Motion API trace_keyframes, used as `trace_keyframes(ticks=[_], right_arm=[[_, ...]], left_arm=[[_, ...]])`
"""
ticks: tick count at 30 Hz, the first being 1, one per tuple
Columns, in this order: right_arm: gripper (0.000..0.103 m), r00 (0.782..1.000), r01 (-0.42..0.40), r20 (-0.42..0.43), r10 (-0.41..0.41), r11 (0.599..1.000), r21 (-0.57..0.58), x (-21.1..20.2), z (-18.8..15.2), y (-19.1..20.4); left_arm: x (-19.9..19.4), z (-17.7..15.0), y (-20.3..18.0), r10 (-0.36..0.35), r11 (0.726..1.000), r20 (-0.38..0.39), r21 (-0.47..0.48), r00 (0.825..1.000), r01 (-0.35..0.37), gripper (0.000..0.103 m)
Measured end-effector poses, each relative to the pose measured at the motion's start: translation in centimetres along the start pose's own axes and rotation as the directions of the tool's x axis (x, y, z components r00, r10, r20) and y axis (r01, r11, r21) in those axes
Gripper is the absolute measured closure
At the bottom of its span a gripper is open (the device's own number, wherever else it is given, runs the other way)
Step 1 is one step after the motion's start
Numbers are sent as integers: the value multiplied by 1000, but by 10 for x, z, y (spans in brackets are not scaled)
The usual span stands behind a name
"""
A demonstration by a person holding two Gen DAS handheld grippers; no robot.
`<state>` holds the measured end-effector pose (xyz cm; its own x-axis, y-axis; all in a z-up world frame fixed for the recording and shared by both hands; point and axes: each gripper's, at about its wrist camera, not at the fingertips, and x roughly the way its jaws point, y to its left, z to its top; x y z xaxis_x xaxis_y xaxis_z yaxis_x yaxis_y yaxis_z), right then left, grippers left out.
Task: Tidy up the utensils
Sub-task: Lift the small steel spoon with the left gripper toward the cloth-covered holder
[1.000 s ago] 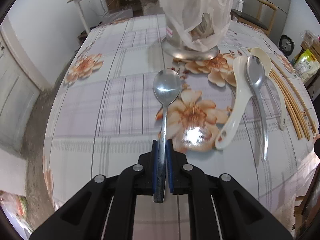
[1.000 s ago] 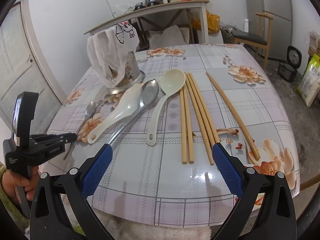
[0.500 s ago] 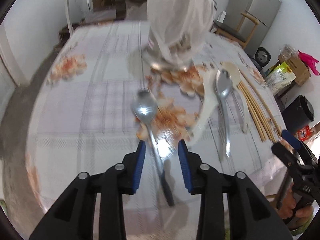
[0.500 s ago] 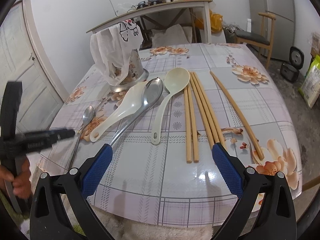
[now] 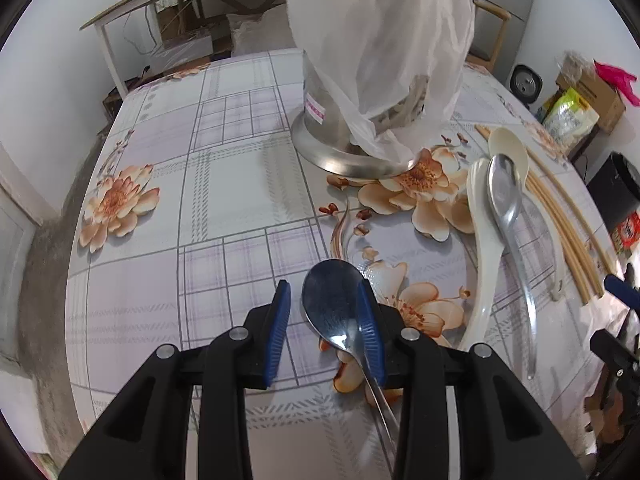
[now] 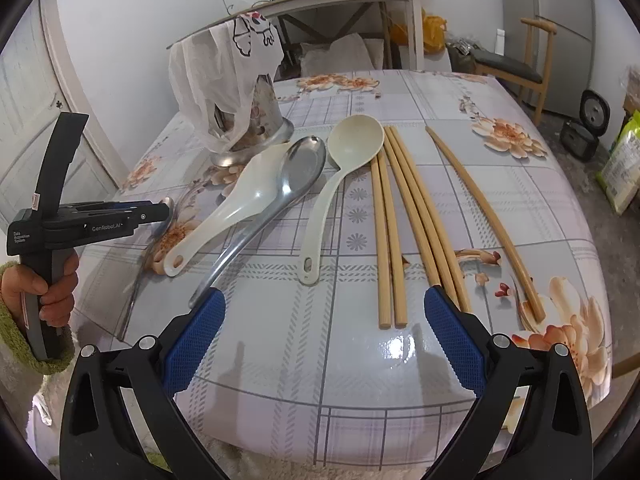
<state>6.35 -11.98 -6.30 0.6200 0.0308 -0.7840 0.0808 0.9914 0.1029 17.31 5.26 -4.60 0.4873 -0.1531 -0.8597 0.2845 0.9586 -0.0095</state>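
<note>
A: The small metal spoon (image 5: 334,308) lies flat on the table (image 5: 224,184), its bowl between the fingers of the left gripper (image 5: 325,332), whose jaws have just been opening and grip nothing.

B: The risk?

A: One blue pad crosses the bowl's rim; a sideways drift could knock it askew.

B: The right gripper (image 6: 326,338)?

A: Spread wide, empty, angled down above the table's near edge by the chopsticks (image 6: 390,240).

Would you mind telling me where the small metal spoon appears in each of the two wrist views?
Left wrist: the small metal spoon lies low in the middle, bowl between the open left gripper fingers.
Right wrist: far left, mostly hidden behind the left gripper; only the bowl tip and handle show.
Shared landmark: the bag-covered metal holder.
</note>
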Motion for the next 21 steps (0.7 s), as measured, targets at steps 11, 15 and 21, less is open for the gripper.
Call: trace_keyframes(ticks=[11,15,21], right_arm=[[8,1000,8,-27,-8,1000,-24,12,4,8],[8,1000,15,-22,-16,999,-30,9,5,9],[8,999,32,5,-32,999,-44,1,10,11]], left_arm=[[6,1,-3,-1,999,17,37,1000,0,79],[4,-2,-7,27,998,32,52,999,-29,87],[-3,-5,-4,42,998,50,34,998,-44,94]])
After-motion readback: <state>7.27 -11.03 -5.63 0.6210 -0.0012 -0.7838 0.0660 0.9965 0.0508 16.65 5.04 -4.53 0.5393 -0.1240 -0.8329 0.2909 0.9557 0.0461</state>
